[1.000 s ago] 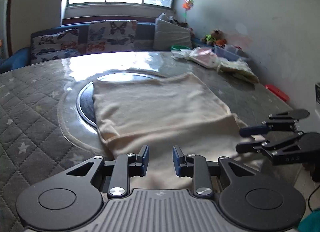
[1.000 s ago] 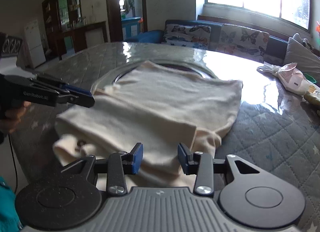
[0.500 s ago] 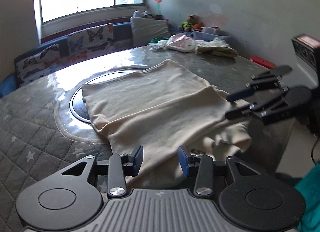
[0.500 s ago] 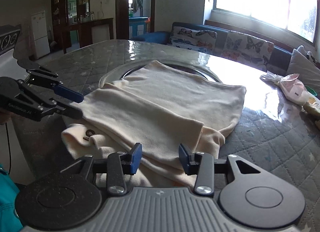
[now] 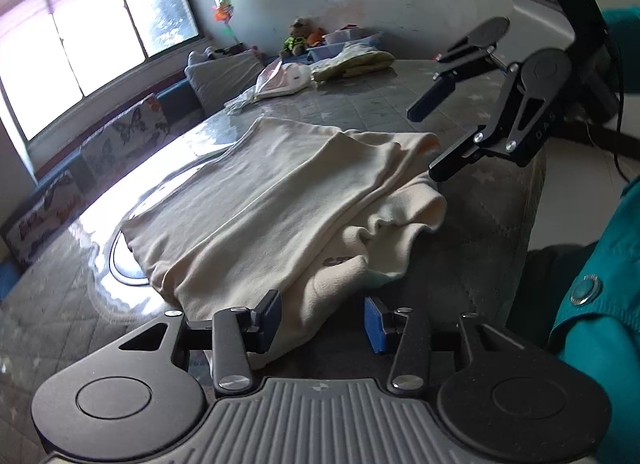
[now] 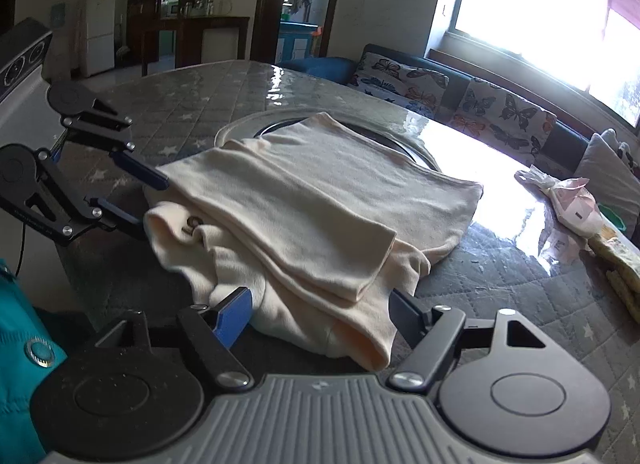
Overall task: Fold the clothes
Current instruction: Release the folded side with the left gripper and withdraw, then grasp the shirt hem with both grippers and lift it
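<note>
The cream garment [image 5: 276, 191] is seen lying partly folded on the quilted tabletop [image 5: 400, 103], its long axis running from the near edge, where the person stands, away toward the window. The left tool [image 5: 320, 320] is held at the garment's near left corner; its jaws are opening, with the hem between them but apparently not pinched. Further right, the loose bunched collar end [image 6: 188, 232] is seen sagging toward the tabletop's edge. The right tool [image 6: 320, 312] is placed at the near right corner, its jaws opening wide around the folded sleeve edge without pressing it. Both tools are judged about equally near, so the near hem would likely be taken by both together.
</note>
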The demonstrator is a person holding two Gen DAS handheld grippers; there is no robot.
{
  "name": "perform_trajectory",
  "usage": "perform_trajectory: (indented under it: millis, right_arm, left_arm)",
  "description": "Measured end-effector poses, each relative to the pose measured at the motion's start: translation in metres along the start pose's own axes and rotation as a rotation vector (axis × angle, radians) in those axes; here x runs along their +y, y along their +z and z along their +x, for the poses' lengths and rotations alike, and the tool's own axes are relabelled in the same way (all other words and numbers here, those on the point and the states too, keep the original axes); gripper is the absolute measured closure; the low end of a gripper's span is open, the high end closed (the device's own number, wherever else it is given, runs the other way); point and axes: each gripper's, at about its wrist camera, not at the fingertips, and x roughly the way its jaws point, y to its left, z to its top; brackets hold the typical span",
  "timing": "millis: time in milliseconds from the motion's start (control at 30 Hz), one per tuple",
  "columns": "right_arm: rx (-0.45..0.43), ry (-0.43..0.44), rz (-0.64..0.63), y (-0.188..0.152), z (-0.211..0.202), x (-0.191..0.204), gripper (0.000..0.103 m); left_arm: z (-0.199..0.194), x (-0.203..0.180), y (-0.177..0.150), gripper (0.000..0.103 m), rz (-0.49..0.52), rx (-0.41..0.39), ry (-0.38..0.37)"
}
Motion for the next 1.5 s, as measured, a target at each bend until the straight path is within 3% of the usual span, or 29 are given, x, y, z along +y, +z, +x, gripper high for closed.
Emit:
perform_trajectory:
  millis: [100,233,300,600,700,800,867,967,1133,1333,1367,1433,1500]
  right_arm:
    - [0.013,0.000,-0.035,-0.005,0.001,0.003,0.025]
    - [0.029,0.011,-0.088,-0.011,0.003,0.008,0.024]
    - [0.028,0.015,-0.125,-0.013,0.003,0.012,0.024]
    - [-0.045,0.030,-0.225,-0.010,0.017,0.025,0.025]
    - [-0.065,0.042,-0.226,-0.003,0.029,0.023,0.032]
    - [-0.059,0.076,-0.197,0.005,0.040,0.016,0.046]
    - [-0.036,0.102,-0.152,0.011,0.045,0.009,0.064]
    - [-0.013,0.146,-0.072,0.017,0.048,-0.004,0.074]
    - [0.016,0.206,0.054,0.027,0.052,-0.021,0.080]
    - [0.012,0.223,0.097,0.034,0.051,-0.026,0.082]
    - [0.010,0.221,0.095,0.034,0.051,-0.026,0.083]
    - [0.008,0.209,0.088,0.034,0.051,-0.025,0.083]
    - [0.005,0.197,0.072,0.032,0.051,-0.021,0.087]
  left_arm:
    - [0.001,-0.003,-0.002,0.058,0.012,-0.019,-0.002]
    - [0.002,0.002,0.000,0.082,-0.029,-0.050,-0.004]
    - [0.002,0.010,0.004,0.089,-0.079,-0.070,-0.007]
    - [0.006,0.055,0.021,0.093,-0.293,-0.120,-0.032]
    - [0.011,0.063,0.024,0.093,-0.312,-0.124,-0.038]
    - [0.016,0.069,0.025,0.092,-0.328,-0.116,-0.056]
    - [0.014,0.068,0.022,0.089,-0.323,-0.110,-0.071]
    - [0.010,0.063,0.016,0.087,-0.291,-0.100,-0.070]
    - [0.001,0.045,0.006,0.061,-0.216,-0.092,-0.047]
    - [0.003,0.028,0.000,0.057,-0.114,-0.070,0.006]
    - [0.006,0.027,0.000,0.058,-0.099,-0.054,0.018]
    - [0.012,0.030,-0.004,0.082,-0.091,-0.026,0.037]
    - [0.012,0.038,-0.006,0.091,-0.125,-0.031,0.030]
